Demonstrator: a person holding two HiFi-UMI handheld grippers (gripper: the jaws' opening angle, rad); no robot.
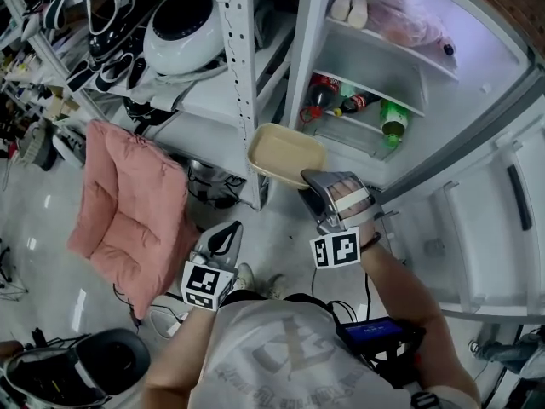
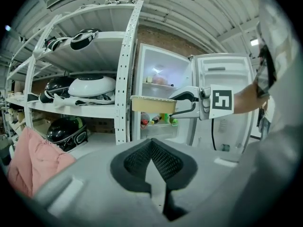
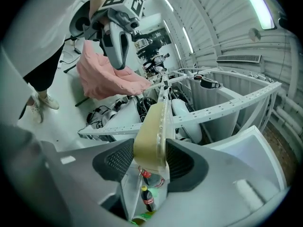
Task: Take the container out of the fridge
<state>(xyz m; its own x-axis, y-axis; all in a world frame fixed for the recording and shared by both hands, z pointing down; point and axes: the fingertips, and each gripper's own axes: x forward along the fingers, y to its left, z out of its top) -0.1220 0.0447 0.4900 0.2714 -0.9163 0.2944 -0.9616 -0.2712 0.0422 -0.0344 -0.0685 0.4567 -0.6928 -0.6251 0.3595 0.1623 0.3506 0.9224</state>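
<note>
Right gripper (image 1: pixel 308 180) is clamping the container (image 1: pixel 285 153) by its rim, just outside the open fridge (image 1: pixel 443 100). Left gripper (image 1: pixel 228 233) is hanging closed, empty. Next: probably carrying it clear, kept level.

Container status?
Right tongs shut on beige shallow plastic container, by its rim. Left tongs shut, empty. Container looks out of open white fridge, near white shelving post.

We note container (image 1: pixel 285 153): shallow beige rectangular tub, rounded corners, pale rim, roughly level. Fully outside fridge (image 1: pixel 477 118), at 8 o'clock from its lit shelves. Near end clamped in right gripper (image 1: pixel 313 180). Fridge stands open, door (image 1: pixel 485 228) swung to 4 o'clock.
</note>
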